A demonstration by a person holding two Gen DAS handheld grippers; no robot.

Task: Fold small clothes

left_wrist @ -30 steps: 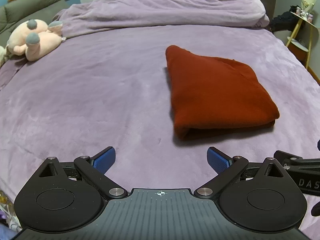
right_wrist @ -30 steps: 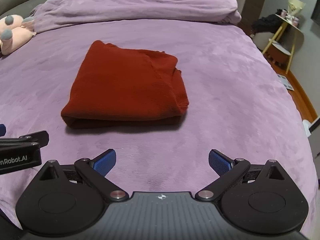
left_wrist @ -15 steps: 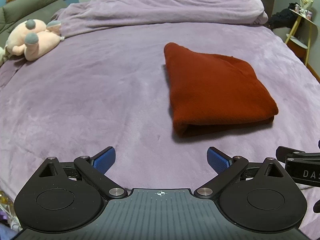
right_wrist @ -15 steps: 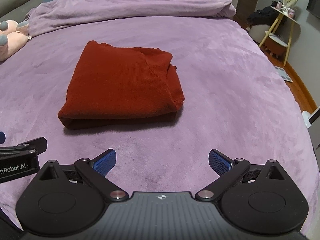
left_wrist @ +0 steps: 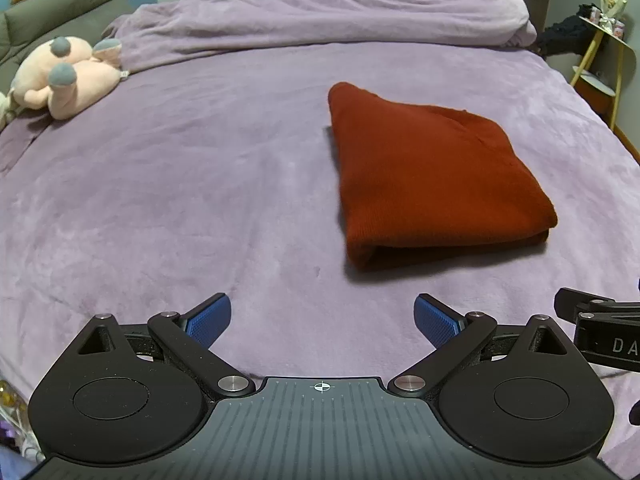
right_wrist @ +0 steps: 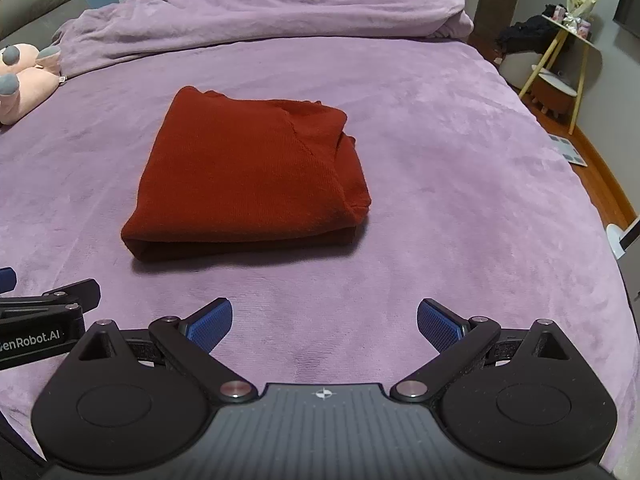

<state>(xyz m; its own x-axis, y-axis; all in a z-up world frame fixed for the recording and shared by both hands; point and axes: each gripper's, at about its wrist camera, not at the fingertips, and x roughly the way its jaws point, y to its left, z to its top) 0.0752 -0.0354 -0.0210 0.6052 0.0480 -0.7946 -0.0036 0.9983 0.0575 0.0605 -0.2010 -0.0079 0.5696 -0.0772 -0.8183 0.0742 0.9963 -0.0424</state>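
A rust-red garment [left_wrist: 432,176] lies folded into a thick rectangle on the purple bed cover [left_wrist: 200,200], its folded edge facing me. In the right wrist view the same garment [right_wrist: 252,176] sits ahead and left of centre. My left gripper [left_wrist: 322,318] is open, empty, hovering short of the garment and to its left. My right gripper [right_wrist: 324,320] is open too, holding nothing, short of the garment's near right corner. Each gripper's body shows at the edge of the other's view.
A pink plush toy [left_wrist: 64,76] lies at the bed's far left. A bunched purple duvet [left_wrist: 340,16] runs along the far side. Off the right edge stand a yellow-legged side table [right_wrist: 568,36] and wooden floor [right_wrist: 600,176].
Both grippers have drawn back slightly toward me, so the garment sits a little farther off in both views. The garment has not moved. Both grippers stay open.
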